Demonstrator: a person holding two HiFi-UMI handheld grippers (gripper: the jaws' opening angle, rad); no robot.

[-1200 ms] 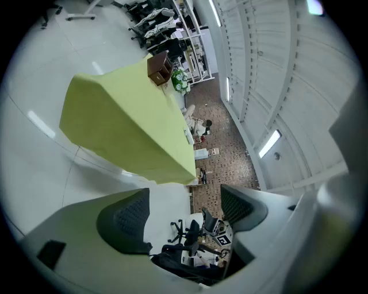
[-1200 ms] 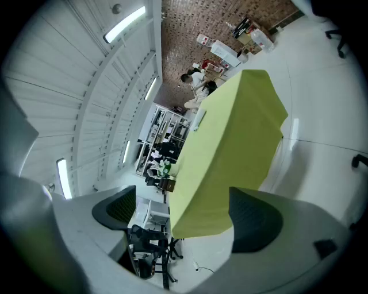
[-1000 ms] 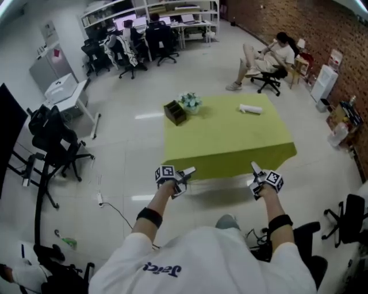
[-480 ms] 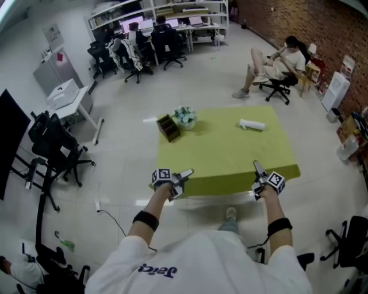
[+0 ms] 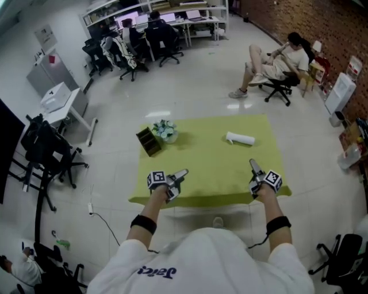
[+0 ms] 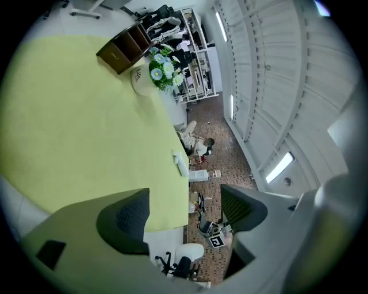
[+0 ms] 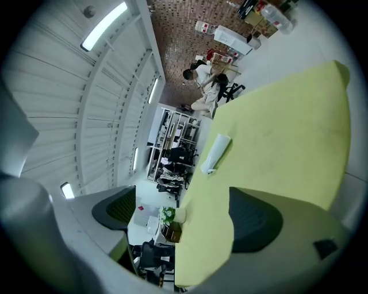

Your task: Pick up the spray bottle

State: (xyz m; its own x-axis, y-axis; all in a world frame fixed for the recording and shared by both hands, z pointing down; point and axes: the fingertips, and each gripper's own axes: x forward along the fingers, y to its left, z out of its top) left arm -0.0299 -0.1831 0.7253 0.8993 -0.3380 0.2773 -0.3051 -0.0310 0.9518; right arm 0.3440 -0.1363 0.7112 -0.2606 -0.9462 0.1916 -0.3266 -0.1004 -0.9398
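A glossy pale floor [image 5: 190,97] spreads through the room, with a table under a yellow-green cloth [image 5: 213,166] at centre. Desks [image 5: 190,14] and black office chairs [image 5: 164,40] stand at 12 o'clock. A brick wall [image 5: 299,17] runs past 2 o'clock, and a white side table [image 5: 57,97] sits at 10 o'clock. Ceiling strip lights [image 7: 103,26] glow overhead.

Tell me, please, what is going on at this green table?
A person stands at the near edge of the table with a gripper in each hand. The left gripper and the right gripper are both open and empty, held above the table's near edge. The spray bottle lies on its side towards the far right, untouched, closer to the right gripper. A wooden organizer and a pot of flowers stand at the far left corner.
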